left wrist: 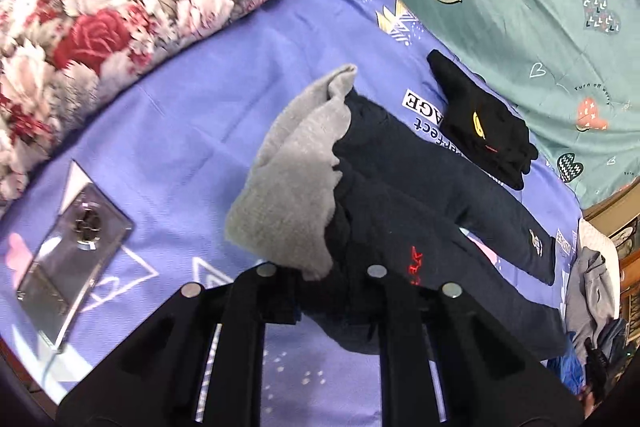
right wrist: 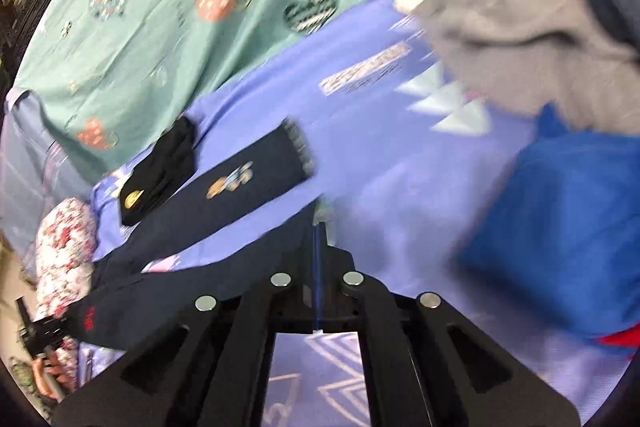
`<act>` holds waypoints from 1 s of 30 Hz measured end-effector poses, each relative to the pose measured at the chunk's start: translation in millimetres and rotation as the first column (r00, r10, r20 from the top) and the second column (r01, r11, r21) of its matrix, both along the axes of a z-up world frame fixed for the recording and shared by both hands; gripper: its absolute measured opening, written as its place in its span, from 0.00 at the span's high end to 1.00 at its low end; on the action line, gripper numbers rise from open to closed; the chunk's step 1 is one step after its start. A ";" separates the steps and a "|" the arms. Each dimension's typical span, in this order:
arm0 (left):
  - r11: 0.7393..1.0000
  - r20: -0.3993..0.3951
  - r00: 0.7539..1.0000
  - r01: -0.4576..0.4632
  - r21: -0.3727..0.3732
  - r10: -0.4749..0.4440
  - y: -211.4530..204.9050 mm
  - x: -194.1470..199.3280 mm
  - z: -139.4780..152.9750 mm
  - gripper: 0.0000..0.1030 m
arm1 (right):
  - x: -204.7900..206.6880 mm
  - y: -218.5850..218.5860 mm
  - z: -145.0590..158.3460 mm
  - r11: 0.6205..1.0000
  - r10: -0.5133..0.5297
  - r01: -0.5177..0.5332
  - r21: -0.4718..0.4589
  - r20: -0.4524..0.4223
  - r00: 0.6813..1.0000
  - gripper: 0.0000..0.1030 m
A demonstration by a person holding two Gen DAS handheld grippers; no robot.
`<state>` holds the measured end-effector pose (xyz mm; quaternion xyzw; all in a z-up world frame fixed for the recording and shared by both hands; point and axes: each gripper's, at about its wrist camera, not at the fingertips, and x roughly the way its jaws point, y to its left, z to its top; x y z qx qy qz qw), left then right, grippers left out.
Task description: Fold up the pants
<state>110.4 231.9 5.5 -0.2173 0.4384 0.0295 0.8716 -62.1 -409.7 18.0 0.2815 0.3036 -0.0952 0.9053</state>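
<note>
I see my left gripper (left wrist: pixel 322 277) pinching the pants (left wrist: pixel 404 195) waist; right gripper (right wrist: pixel 318 259) pressed together, probably on a leg's cuff, blurred.

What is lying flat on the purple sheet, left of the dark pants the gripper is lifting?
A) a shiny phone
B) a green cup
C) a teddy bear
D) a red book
A: in the left wrist view a shiny phone lies flat on the purple sheet, left of the dark pants with their grey lining turned out.
</note>
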 end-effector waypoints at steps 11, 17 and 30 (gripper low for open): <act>0.998 -0.100 0.994 -0.029 0.056 0.035 -3.0 3.1 -33.6 0.87 | 23.1 19.6 -82.7 0.985 0.121 -0.088 0.147 -0.237 0.964 0.26; 0.998 -0.106 0.994 -0.034 0.046 0.039 -0.9 2.2 -36.5 0.87 | 46.7 38.3 -94.7 0.992 0.090 -0.065 0.109 -0.242 0.966 0.25; 0.999 -0.065 0.997 -0.032 0.038 0.034 6.7 -1.3 -14.7 0.87 | 33.8 20.7 -27.3 0.994 0.054 -0.056 0.099 0.027 0.998 0.89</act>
